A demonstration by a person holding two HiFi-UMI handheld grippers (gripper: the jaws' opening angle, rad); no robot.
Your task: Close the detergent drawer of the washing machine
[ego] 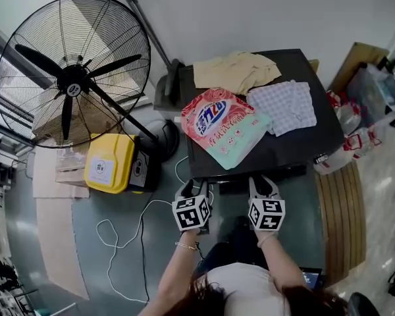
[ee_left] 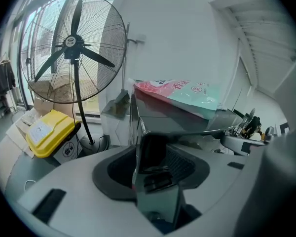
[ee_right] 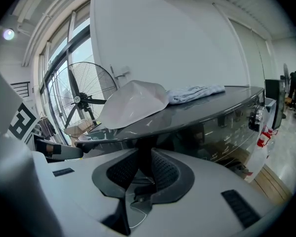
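In the head view, a dark washing machine (ego: pixel 296 143) carries a pink and green detergent bag (ego: pixel 224 127), a beige garment (ego: pixel 237 70) and a checked cloth (ego: pixel 283 105) on its top. A big standing fan (ego: pixel 72 71) and a yellow box (ego: pixel 108 163) are off to the left. Both grippers point at the machine's front edge, the left gripper (ego: pixel 192 188) by its front left corner and the right gripper (ego: pixel 264 184) further along.

In the left gripper view, the drawer (ee_left: pixel 158 191) stands pulled out from the machine's front left corner. It is a glossy dark grey panel that mirrors its surroundings, upright and filling the space between the jaws, which clamp it on both sides.

In the right gripper view, the jaws are drawn near each other, leaving a narrow slot. A dark strip below the machine's shiny top edge runs into it. Whether the pads (ee_right: pixel 163 169) press on it I cannot tell.
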